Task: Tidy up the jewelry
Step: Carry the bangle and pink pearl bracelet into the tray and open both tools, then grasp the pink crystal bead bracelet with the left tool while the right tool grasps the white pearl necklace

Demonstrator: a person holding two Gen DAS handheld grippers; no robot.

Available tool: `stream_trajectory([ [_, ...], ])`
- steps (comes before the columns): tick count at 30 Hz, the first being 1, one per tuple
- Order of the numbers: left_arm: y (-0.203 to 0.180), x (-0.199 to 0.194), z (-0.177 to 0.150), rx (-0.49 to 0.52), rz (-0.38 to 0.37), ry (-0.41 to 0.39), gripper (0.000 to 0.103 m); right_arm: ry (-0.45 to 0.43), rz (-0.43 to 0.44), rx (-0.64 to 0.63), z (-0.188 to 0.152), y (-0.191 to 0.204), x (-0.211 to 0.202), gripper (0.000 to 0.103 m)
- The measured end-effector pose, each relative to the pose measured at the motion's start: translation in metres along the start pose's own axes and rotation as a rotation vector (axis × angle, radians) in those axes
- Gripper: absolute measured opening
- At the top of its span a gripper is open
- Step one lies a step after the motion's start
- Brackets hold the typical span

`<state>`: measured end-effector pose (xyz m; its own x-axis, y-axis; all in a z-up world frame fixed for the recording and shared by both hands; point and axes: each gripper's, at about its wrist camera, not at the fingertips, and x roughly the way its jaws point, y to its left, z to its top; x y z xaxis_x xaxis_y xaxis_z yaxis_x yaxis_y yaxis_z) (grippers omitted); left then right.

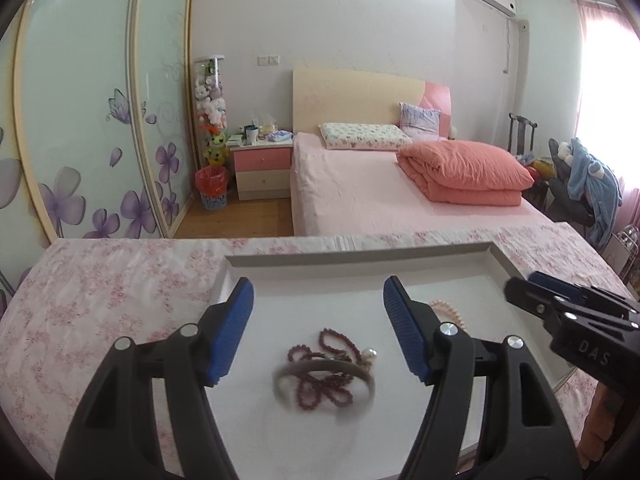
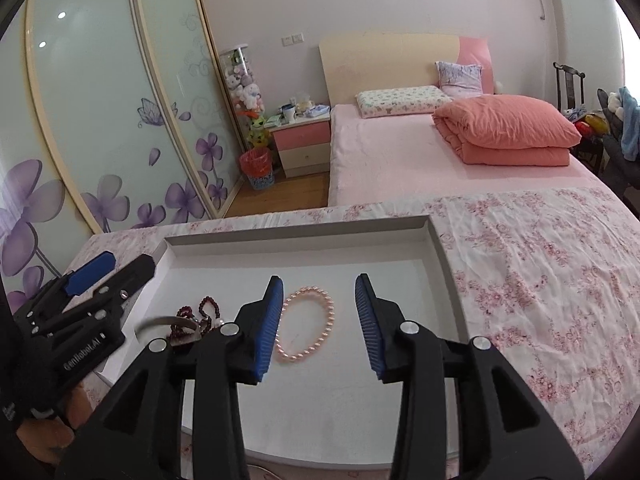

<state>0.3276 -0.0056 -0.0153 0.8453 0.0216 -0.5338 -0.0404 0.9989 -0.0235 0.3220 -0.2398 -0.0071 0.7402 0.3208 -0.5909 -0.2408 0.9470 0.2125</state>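
A shallow white tray (image 1: 360,258) lies on a pink floral cloth. In it a silver bangle (image 1: 324,369), blurred, lies over a dark red bead strand (image 1: 325,376) with a small pearl piece (image 1: 370,354) beside it. My left gripper (image 1: 318,330) is open just above them, holding nothing. A pink pearl bracelet (image 2: 306,328) lies to their right in the tray (image 2: 300,236). My right gripper (image 2: 319,326) is open above that bracelet and empty. The red strand (image 2: 208,308) and bangle (image 2: 154,324) show at its left, partly hidden.
The floral cloth (image 2: 520,280) covers the table around the tray. Beyond it are a bed with a folded coral quilt (image 1: 464,170), a nightstand (image 1: 262,168), a red bin (image 1: 212,186), sliding wardrobe doors (image 1: 88,120) and a chair with clothes (image 1: 584,176).
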Motion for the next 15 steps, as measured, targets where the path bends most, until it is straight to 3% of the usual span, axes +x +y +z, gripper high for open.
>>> stream_trajectory([
  [9,0.018,-0.027,0.002,-0.023,0.028,-0.025,0.066,-0.020,-0.003,-0.004,-0.002,-0.002,-0.020,0.039],
  [15,0.022,-0.054,-0.015,-0.005,0.020,-0.019,0.068,-0.016,-0.007,-0.022,-0.015,-0.005,-0.036,0.039],
])
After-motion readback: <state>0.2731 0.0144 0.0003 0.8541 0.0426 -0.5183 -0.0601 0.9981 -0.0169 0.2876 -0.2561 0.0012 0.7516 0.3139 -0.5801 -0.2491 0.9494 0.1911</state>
